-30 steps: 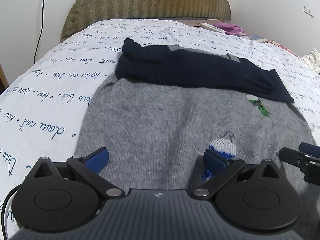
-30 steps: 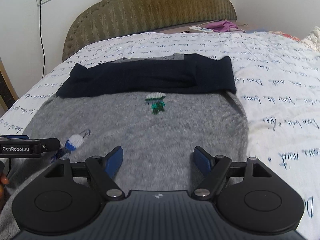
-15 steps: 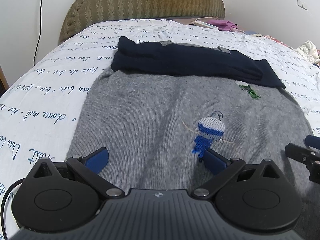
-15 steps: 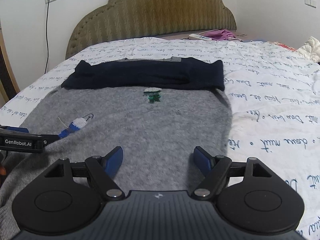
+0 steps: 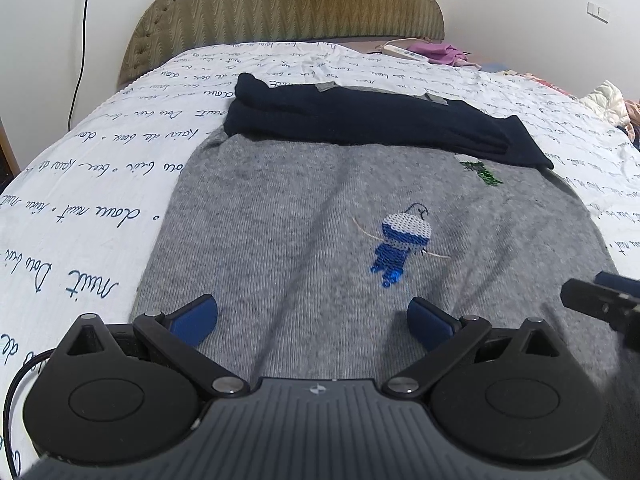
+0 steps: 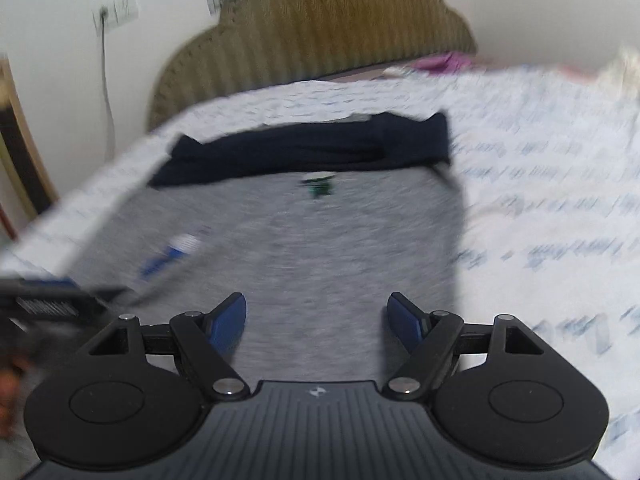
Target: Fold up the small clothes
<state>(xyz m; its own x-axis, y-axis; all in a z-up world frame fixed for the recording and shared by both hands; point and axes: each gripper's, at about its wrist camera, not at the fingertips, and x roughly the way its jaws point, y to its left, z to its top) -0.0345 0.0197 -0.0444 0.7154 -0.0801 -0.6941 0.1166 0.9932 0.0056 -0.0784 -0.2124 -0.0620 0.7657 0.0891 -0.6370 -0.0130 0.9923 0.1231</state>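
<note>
**Grey sweater: flat on bed, both grippers unloaded**

The grey sweater lies spread across the centre of the frame on the bed, navy sleeves folded across its upper edge, presumably to square it for folding. Left gripper and right gripper sit at lower centre, fingers spread, holding nothing. No containers are visible.

A bed with a white sheet printed in dark blue script carries a grey sweater spread flat near its foot edge. The sweater's navy sleeves are folded across its top, toward the headboard. By the head edge, on the right, lie a white remote and pink cloth.
</note>
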